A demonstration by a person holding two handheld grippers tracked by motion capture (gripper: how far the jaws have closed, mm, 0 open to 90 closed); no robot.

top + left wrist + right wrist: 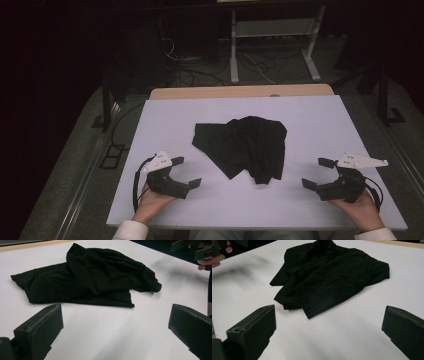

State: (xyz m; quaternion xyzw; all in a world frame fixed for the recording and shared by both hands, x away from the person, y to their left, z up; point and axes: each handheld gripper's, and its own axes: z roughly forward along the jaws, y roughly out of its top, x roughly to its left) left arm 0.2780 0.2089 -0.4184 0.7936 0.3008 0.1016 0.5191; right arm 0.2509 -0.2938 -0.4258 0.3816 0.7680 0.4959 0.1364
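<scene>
A person's left hand (150, 200) holds the left black two-jaw gripper (186, 172) low at the near left of the table, its jaws spread wide with nothing between them and pointing right toward the middle. Across the table at the near right, the right hand (361, 207) holds the right black two-jaw gripper (318, 173) the same way, jaws spread wide and empty, pointing left. Each gripper carries a grey three-cornered plate on top and a dark cable trailing back by the wrist. White sleeve cuffs show at the near edge. Between the two grippers, well apart from both, a crumpled black cloth garment (243, 145) lies in the middle of the flat white tabletop (310, 125); one flat part spreads toward the far left, while a bunched, folded part reaches toward the near right. In the left gripper view the garment (87, 277) lies beyond the open jaws, clear of them; the right gripper view shows it (332, 277) likewise, past both jaws. A strip of pale wooden board (240, 92) borders the far edge of the table. Beyond it, a white metal frame stand (272, 40) rises from a dark floor strewn with cables (200, 70).
</scene>
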